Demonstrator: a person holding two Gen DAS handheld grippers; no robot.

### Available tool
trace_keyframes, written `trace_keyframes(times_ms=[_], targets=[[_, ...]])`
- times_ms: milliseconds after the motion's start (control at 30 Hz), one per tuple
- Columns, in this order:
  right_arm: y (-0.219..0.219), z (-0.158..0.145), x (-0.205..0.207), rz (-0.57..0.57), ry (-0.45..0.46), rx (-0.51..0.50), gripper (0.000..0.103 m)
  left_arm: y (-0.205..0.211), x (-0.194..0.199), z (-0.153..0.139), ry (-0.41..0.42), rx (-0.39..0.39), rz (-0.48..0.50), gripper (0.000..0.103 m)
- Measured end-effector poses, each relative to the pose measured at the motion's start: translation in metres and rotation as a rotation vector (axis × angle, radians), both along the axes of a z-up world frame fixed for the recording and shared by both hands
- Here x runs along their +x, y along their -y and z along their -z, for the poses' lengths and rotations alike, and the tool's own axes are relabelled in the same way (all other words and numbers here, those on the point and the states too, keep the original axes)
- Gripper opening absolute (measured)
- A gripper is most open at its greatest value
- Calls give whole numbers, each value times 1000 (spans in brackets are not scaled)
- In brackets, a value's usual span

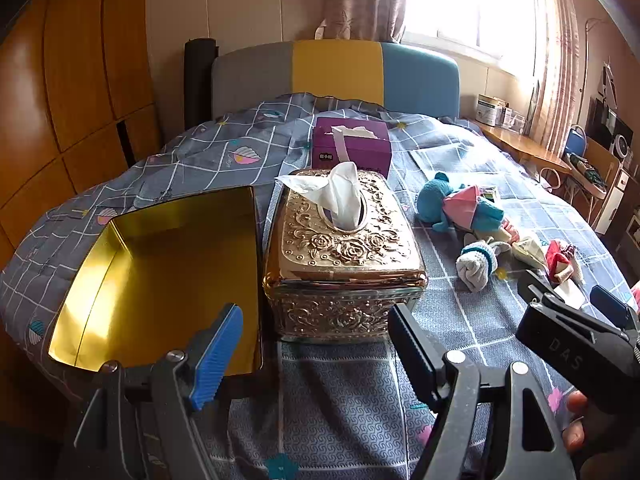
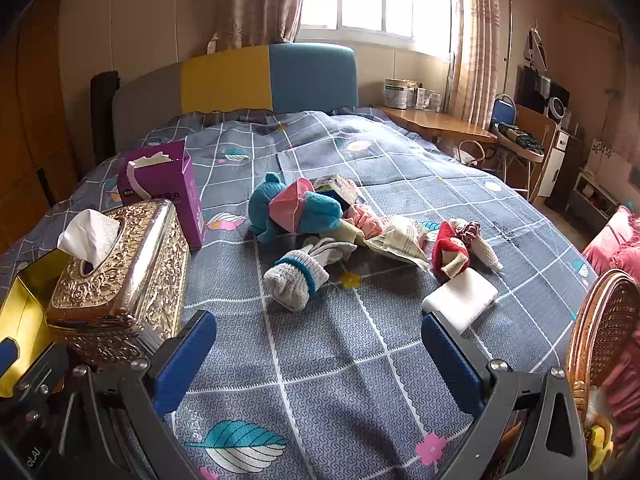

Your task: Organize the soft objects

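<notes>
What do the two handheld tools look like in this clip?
Both are dark grey plastic scissor-style clamps with silver pivot bolts. The left tool has ribbed blue pads on black fingers; the right tool has smooth blue pads and, seen from the left camera, "DAS" lettering on its body.

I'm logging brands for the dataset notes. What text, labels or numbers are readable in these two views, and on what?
"DAS": raised letters on the right gripper body, seen from the left wrist view.
Purple tissue box: a small dark label, too blurred to read.
White tub on the desk: printed band, too small to read.
Left gripper: no text visible.
</notes>
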State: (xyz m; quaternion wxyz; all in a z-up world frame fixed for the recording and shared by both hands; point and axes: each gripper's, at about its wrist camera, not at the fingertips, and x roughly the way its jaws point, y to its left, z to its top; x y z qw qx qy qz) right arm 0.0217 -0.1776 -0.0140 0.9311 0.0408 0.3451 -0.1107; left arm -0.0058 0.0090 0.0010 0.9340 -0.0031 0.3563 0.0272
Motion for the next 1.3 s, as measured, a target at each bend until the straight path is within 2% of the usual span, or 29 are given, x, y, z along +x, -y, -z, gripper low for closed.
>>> trace_keyframes(times_ms=[233, 333, 433, 533, 600, 667, 700, 767, 900, 1000, 1100, 1167, 1300], targets=[[1, 2, 1, 3, -6, 3, 103, 2, 0, 0, 0, 3, 13, 76], [3, 3, 3, -1, -13, 11, 103, 6, 2, -2, -5, -13, 51, 76], [12, 2, 5, -22, -16, 50, 103, 12, 7, -10, -36, -107, 155, 77], [37, -3, 10, -43, -43, 143, 103, 24, 17, -17, -77, -183, 271, 83], [59, -7, 12, -55, -52, 178, 103, 39, 28, -21, -119, -265, 388, 83], [83, -11, 11, -38, -60, 196, 103, 49, 35, -20, -158, -376, 483, 90], [93, -13, 10, -25, -59, 206, 103, 55, 40, -19, -184, -417, 523, 100], [121, -17, 8, 12, -61, 226, 103, 73, 49, -18, -219, -467, 605, 103], [155, -25, 3, 60, -49, 216, 103, 112, 63, -15, -269, -421, 700, 103], [175, -29, 1, 94, -36, 228, 103, 134, 77, -9, -262, -297, 694, 103], [188, -28, 2, 121, -30, 234, 103, 142, 96, 4, -269, -208, 640, 99], [195, -24, 2, 123, -33, 253, 103, 146, 115, 21, -299, -167, 593, 90], [201, -18, 3, 123, -47, 255, 103, 150, 146, 50, -378, -144, 500, 74]])
